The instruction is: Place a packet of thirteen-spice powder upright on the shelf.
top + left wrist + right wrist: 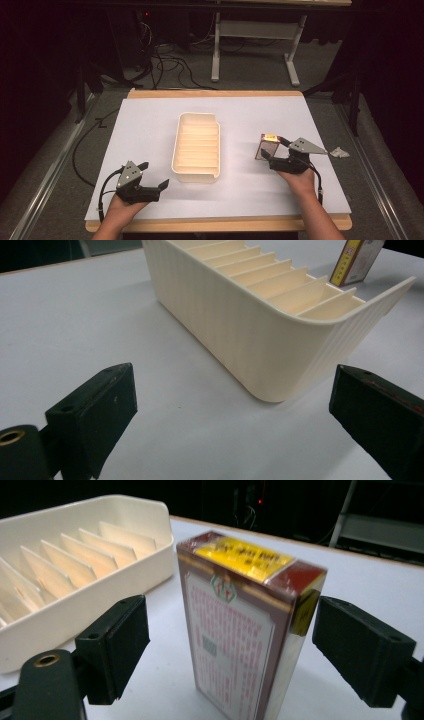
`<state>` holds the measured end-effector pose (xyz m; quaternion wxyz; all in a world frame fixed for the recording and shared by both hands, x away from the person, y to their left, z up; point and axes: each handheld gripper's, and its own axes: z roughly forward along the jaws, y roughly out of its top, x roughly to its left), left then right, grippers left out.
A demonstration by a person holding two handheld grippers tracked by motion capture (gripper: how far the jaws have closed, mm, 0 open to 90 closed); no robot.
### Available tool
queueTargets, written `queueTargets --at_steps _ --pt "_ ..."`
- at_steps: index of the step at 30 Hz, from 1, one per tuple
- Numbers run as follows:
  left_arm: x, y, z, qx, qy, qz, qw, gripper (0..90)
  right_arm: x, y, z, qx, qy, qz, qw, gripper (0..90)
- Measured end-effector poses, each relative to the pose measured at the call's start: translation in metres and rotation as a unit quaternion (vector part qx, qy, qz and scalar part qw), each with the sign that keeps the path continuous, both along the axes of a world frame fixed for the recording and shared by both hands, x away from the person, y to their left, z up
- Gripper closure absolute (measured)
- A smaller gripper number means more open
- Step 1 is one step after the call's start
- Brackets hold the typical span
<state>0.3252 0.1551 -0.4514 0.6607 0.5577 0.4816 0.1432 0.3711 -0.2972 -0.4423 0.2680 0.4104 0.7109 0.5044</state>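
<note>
A: How much room on the tabletop (150,125)?

B: Plenty. The cream slotted tray (196,146) sits mid-tabletop; the left side and far edge lie bare.

A: And the box?

B: The maroon box (245,625) stands upright near the right edge, between the right tongs' (274,154) spread jaws, untouched. Yellow label, print unreadable.

A: Left tongs (152,175)?

B: Open, holding nothing, near the front edge.

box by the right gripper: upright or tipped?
Upright. The box stands on its short end on the table, yellow top up, between the open right gripper jaws, neither touching it.
</note>
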Motion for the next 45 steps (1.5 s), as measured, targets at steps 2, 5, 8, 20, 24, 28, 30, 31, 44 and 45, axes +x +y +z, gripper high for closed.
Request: queueTargets --at_steps 2,5,8,20,24,28,30,31,44,45 --pt "0.0 0.002 0.0 0.001 0.0 0.001 1.0 5.7 0.003 -0.002 0.001 -0.006 0.003 0.007 1.0 15.3" --pt "0.001 0.003 0.0 0.0 0.0 0.005 1.0 5.8 0.007 -0.004 0.0 0.0 0.003 0.02 0.9998 16.5" --pt "0.001 0.002 0.0 -0.002 0.002 0.003 1.0 5.9 0.009 -0.006 0.0 0.005 -0.004 0.031 0.9995 21.0" --pt "0.002 0.002 -0.001 0.003 0.003 0.001 1.0 6.0 0.011 -0.009 -0.003 0.009 -0.002 0.046 0.9989 38.6" --pt "0.002 0.002 -0.001 -0.002 0.004 0.001 1.0 6.1 0.008 -0.009 -0.003 0.002 -0.011 0.042 0.9991 47.8" --pt "0.002 0.003 -0.001 -0.003 0.003 0.002 1.0 6.2 0.004 -0.009 -0.003 -0.008 -0.018 0.043 0.9989 56.5" --pt "0.002 0.003 -0.001 -0.003 0.003 0.002 1.0 6.3 0.002 -0.008 -0.003 -0.017 -0.021 0.047 0.9985 60.9" --pt "0.002 0.003 -0.001 -0.001 0.002 0.002 1.0 6.3 0.002 -0.007 -0.003 -0.015 -0.021 0.049 0.9985 62.7" --pt "0.001 0.005 0.002 -0.009 -0.005 0.009 0.9999 6.5 -0.002 -0.002 -0.001 -0.016 -0.011 0.059 0.9981 68.3" --pt "0.001 0.005 0.002 -0.01 -0.005 0.009 0.9999 6.5 -0.003 -0.002 -0.001 -0.013 -0.008 0.057 0.9983 68.4"
